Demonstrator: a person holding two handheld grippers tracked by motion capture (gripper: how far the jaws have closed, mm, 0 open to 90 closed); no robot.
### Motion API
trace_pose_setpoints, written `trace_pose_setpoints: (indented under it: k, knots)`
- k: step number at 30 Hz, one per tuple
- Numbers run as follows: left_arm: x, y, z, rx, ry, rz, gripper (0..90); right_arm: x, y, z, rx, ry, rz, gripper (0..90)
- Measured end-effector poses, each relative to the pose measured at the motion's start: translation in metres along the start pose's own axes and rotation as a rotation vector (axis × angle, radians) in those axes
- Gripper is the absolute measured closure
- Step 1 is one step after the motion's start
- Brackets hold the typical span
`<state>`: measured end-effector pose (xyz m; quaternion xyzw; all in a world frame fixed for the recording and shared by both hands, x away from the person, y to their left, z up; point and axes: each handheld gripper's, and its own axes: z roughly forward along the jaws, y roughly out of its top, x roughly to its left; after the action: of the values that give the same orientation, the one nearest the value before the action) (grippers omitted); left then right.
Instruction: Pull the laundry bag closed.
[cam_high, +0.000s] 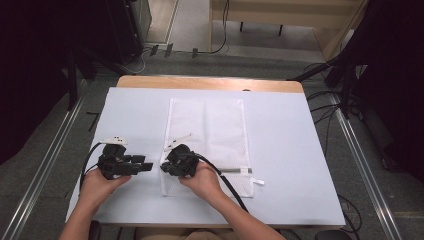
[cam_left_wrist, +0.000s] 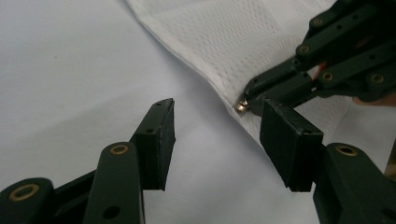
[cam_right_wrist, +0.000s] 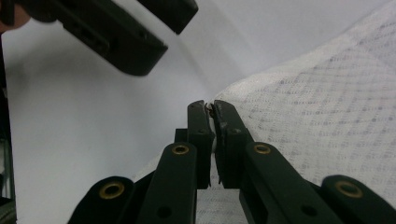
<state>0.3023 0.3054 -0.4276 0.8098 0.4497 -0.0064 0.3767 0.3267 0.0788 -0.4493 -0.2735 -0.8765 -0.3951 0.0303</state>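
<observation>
A white mesh laundry bag (cam_high: 207, 130) lies flat in the middle of the table, its zipper (cam_high: 234, 170) running across the near end. My right gripper (cam_high: 164, 167) is at the bag's near left edge. Its jaws are shut on a small metal zipper pull (cam_left_wrist: 241, 107), with the tips (cam_right_wrist: 210, 106) pinched at the edge of the mesh (cam_right_wrist: 322, 107). My left gripper (cam_high: 148, 166) lies on the mat just left of the bag and points right at the other gripper. It is open (cam_left_wrist: 219, 112), with nothing between its pads, and the pull sits just past its right pad (cam_left_wrist: 287, 135).
A pale mat (cam_high: 280, 150) covers the table, and a strip of wood (cam_high: 210, 83) shows at the far edge. The right gripper's cable (cam_high: 227, 185) trails toward the near edge. Dark stands and floor cables flank the table on both sides.
</observation>
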Motion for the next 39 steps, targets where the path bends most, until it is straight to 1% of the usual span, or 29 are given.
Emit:
trace_pose_setpoints:
  k: [2,4,7,8,13,19,21,22,27,29,33,36,38,39]
  knots:
    - [-0.002,-0.001,0.002,0.011,-0.001,0.006,45.6,-0.001,0.002,0.000,-0.003,-0.001,0.002,87.5]
    - [-0.002,-0.001,0.004,0.022,-0.011,0.007,45.7,-0.001,0.005,-0.001,-0.004,0.001,0.005,87.5]
    - [-0.004,-0.001,0.008,0.043,-0.021,0.017,45.6,-0.002,0.007,-0.006,-0.024,0.003,0.012,87.5]
    - [-0.005,-0.001,0.009,0.051,-0.023,0.020,45.6,-0.002,0.008,-0.006,-0.027,0.003,0.007,87.5]
    - [-0.009,0.000,0.016,0.067,-0.037,0.031,45.4,-0.001,0.010,-0.009,-0.035,0.002,0.005,87.5]
    - [-0.011,0.003,0.023,0.083,-0.050,0.039,45.5,0.002,0.013,-0.012,-0.040,0.011,-0.003,87.5]
    - [-0.012,0.004,0.025,0.088,-0.053,0.042,46.0,0.002,0.013,-0.012,-0.042,0.015,0.000,87.5]
    - [-0.013,0.004,0.026,0.096,-0.054,0.052,46.2,0.003,0.013,-0.013,-0.043,0.017,0.003,87.5]
    - [-0.015,0.007,0.032,0.108,-0.061,0.057,48.2,0.003,0.014,-0.016,-0.061,0.026,0.003,87.5]
    - [-0.015,0.007,0.033,0.113,-0.063,0.056,50.3,0.004,0.014,-0.018,-0.064,0.036,0.015,87.5]
    - [-0.016,0.008,0.033,0.103,-0.072,0.054,57.3,0.004,0.014,-0.022,-0.072,0.045,0.012,87.6]
    - [-0.016,0.009,0.034,0.105,-0.076,0.042,62.3,0.005,0.014,-0.023,-0.075,0.050,0.011,87.6]
    - [-0.016,0.010,0.034,0.107,-0.076,0.043,67.2,0.005,0.014,-0.024,-0.074,0.055,0.016,87.6]
    - [-0.016,0.010,0.034,0.105,-0.079,0.037,70.2,0.004,0.014,-0.024,-0.075,0.057,0.016,87.7]
